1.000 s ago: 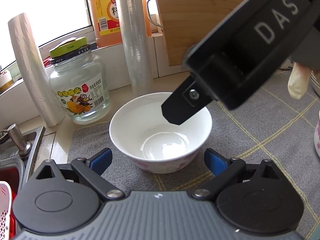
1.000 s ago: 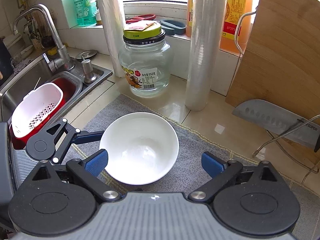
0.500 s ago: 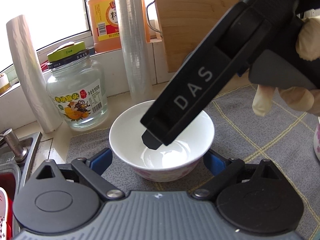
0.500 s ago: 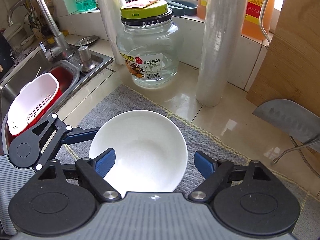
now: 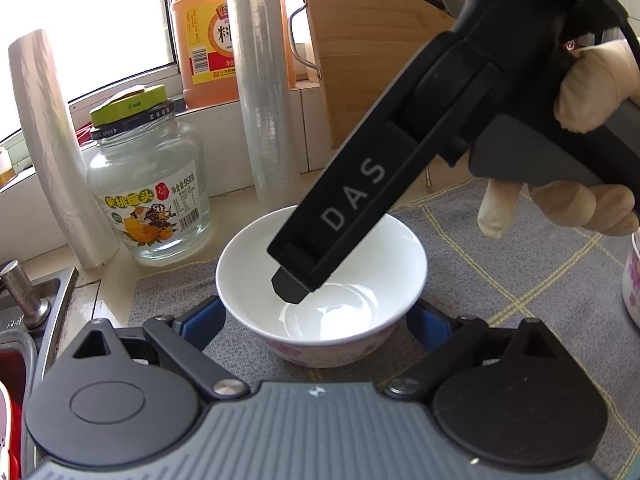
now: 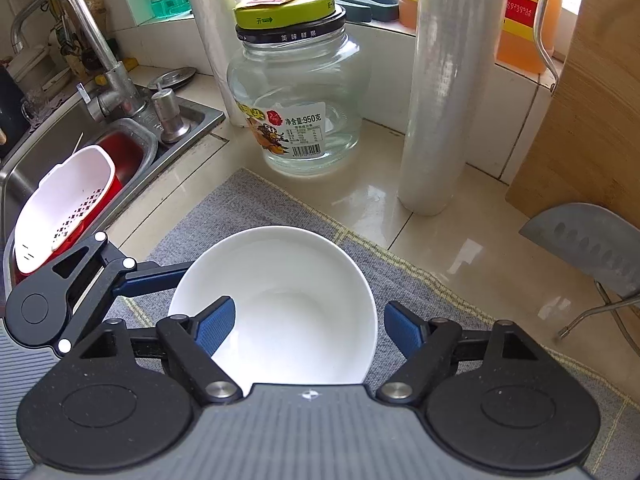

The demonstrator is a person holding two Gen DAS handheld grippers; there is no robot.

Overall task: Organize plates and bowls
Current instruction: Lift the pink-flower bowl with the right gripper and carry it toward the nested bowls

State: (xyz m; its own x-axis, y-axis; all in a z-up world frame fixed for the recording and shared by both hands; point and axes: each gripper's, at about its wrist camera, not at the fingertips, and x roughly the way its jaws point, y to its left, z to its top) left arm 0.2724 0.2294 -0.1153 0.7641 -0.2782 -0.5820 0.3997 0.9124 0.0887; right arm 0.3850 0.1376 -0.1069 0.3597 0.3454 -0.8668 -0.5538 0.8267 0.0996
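Observation:
A white bowl (image 5: 340,248) with pink flowers on its outside stands on a grey mat (image 5: 520,264). My left gripper (image 5: 314,324) is open, a blue pad on each side of the bowl, low down; whether they touch it I cannot tell. One of its fingers (image 6: 152,278) reaches the bowl's left side in the right wrist view. My right gripper (image 6: 308,328) points steeply down over the bowl (image 6: 288,280), jaws closing. Its left pad (image 6: 214,328) is inside the bowl and its right pad (image 6: 402,330) just outside the rim, neither pressing. Its black finger (image 5: 320,248) dips into the bowl.
Behind the bowl stand a glass jar (image 6: 296,100) with a green lid, two rolls of cling film (image 6: 440,92), an orange bottle (image 5: 208,32) and a wooden board (image 6: 592,120). A cleaver (image 6: 588,248) rests at the right. The sink (image 6: 132,148) with a white colander (image 6: 60,208) lies left. Another flowered vessel (image 5: 632,280) is at the mat's right.
My right gripper has come down over the bowl, one finger now inside it, and its jaws have narrowed a lot. The left gripper and the bowl have stayed put.

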